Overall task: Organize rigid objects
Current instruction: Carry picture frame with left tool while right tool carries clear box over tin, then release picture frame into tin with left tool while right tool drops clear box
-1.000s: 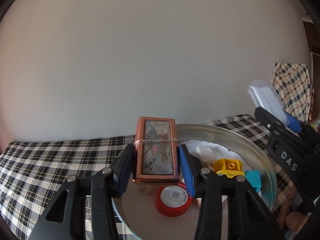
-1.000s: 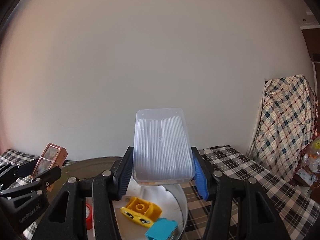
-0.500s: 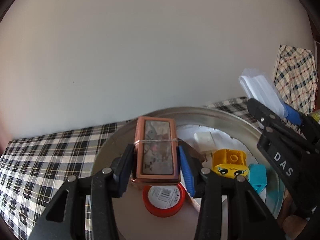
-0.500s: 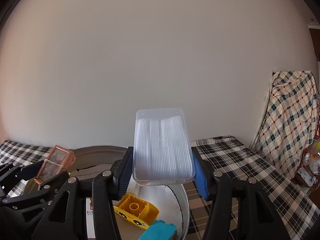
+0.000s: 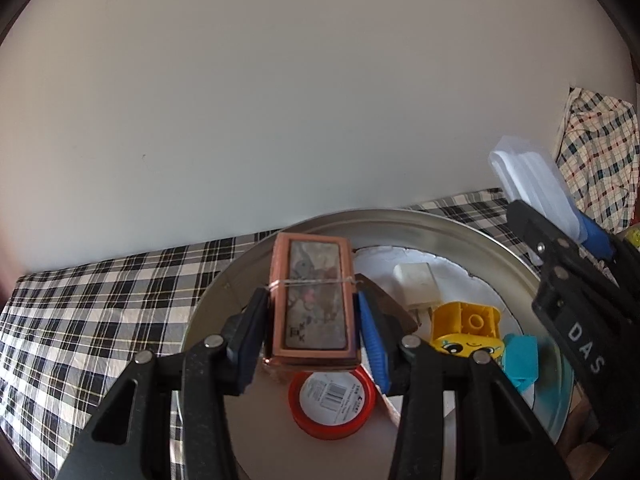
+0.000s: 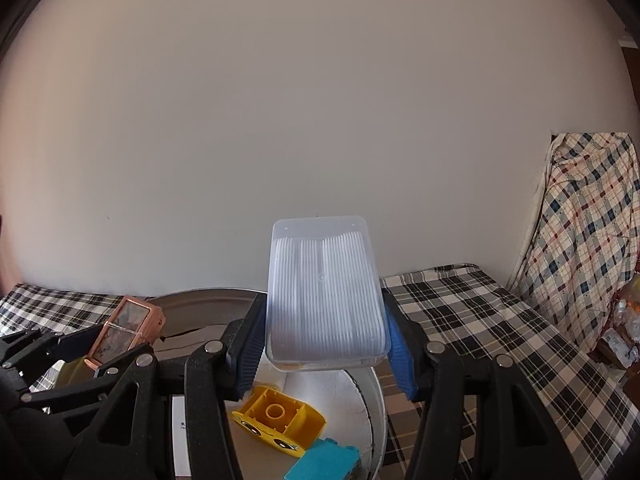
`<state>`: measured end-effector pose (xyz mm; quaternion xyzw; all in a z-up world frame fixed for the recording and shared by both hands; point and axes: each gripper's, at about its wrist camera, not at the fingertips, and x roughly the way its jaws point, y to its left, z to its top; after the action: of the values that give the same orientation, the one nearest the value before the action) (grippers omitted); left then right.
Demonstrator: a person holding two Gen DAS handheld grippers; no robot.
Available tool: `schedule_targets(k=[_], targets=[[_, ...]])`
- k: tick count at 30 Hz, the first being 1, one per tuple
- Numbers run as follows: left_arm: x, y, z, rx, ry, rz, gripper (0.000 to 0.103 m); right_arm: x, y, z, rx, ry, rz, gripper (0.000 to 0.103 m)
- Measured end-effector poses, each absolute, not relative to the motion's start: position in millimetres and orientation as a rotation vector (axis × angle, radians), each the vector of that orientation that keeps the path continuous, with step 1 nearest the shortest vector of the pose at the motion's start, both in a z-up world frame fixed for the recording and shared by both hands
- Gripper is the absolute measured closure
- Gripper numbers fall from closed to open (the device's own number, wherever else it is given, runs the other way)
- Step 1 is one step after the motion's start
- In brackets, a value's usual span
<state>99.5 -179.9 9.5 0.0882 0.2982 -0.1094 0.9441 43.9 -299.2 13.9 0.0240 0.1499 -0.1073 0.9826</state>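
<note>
Copper box [image 5: 312,304] between left claw [image 5: 312,322] pads

Left tongs [image 5: 312,320]: black angular plastic arms, 2 silver screws on each, ribbed pads, 1 blue, 1 dark. Right tongs [image 6: 326,340]: same black build, blue ribbed pads, white letters "DAS" on 1 arm.

Soft, even daylight, mild blur, strong fisheye bending, dark vignetted corners.
</note>
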Motion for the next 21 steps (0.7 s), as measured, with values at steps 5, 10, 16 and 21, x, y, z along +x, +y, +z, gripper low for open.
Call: schedule_targets(k=[5,10,16,21], targets=[[109.9,-175.4,15.1,0.161,0.637,-0.236,0.059,44.2,-305.9,21.2,0.063,0.306,-0.186,0.046],[124.6,-178.5,19.3,0.152,0.686,-0.268,0.059,48.3,-303.4,37.3,0.052,0.334,-0.13,0.046],[151.2,-186.6,20.5,0.187,0.777,-0.266,0.059,97.5,-302.3,36.6,0.084,0.575,-0.03,0.046],[174.5,-185.3,2.9,0.158,0.906,-0.266,0.059,132.8,-300.9,24.3,0.065,0.707,-0.045,0.046]])
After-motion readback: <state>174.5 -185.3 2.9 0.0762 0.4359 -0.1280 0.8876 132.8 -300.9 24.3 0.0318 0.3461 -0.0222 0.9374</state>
